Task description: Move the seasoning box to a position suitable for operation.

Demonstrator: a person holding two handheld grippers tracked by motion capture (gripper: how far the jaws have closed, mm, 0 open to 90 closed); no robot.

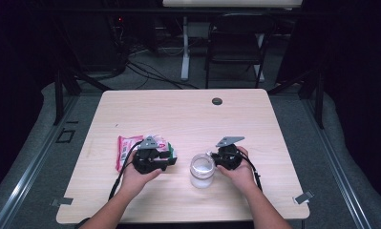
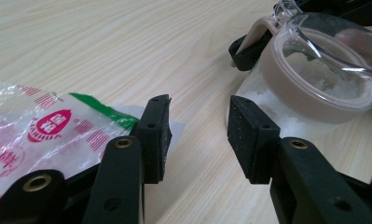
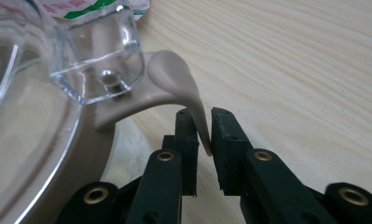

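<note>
A small jar (image 1: 201,170) with a clear hinged lid (image 3: 99,56) and a beige seal stands on the wooden table (image 1: 178,109), holding white powder. My right gripper (image 3: 203,140) comes in from the jar's right (image 1: 214,158), its pads pressed on the beige pull tab (image 3: 183,84) that curves down from the rim. A crinkled clear bag (image 2: 44,130) with red and green print lies left of the jar (image 1: 126,148). My left gripper (image 2: 198,130) rests low over the bag's edge, open, with bare table between its jaws and the jar (image 2: 309,88) just beyond.
A black grommet hole (image 1: 217,101) sits near the table's far edge. Behind the table stand a folding chair (image 1: 236,43) and floor cables. A metal clip (image 1: 302,197) marks the front right corner. The person's forearms enter from the near edge.
</note>
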